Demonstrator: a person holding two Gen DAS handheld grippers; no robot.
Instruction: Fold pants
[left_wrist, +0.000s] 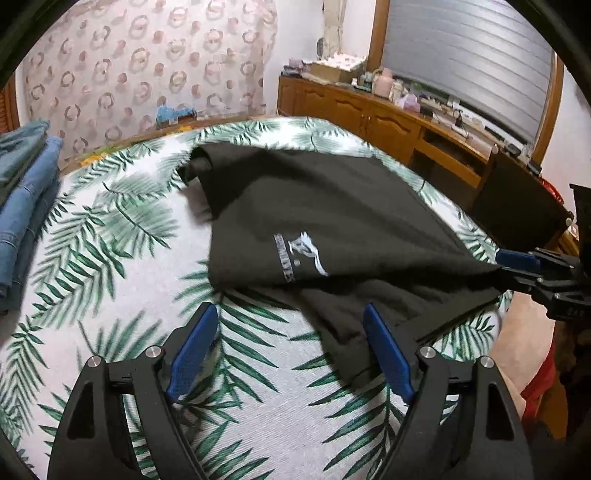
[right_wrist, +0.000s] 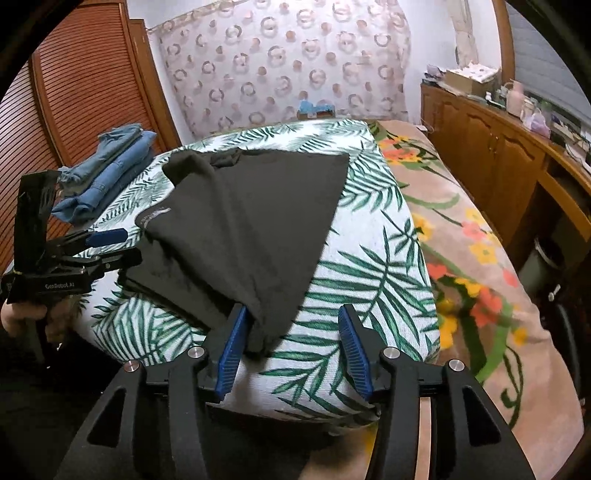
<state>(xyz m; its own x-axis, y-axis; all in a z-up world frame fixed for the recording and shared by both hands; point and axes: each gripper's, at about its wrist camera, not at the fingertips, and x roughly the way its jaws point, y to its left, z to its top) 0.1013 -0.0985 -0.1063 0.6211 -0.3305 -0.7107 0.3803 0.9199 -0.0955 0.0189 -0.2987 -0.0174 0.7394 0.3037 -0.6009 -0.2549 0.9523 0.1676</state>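
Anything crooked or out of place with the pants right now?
Yes. The black pants lie skewed across the leaf-print cover, tapering to a bunched corner that droops at the near edge between the right gripper's open jaws. No damage is visible.

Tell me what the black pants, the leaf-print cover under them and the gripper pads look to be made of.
Black pants: soft matte knit, probably cotton jersey or fleece; they drape in limp folds without shine.
Leaf-print cover: woven cloth, likely cotton, with a faint grainy texture, stretched smooth.
Gripper pads: blue ribbed rubber or plastic, judging by the fine ridges; which one is unclear.
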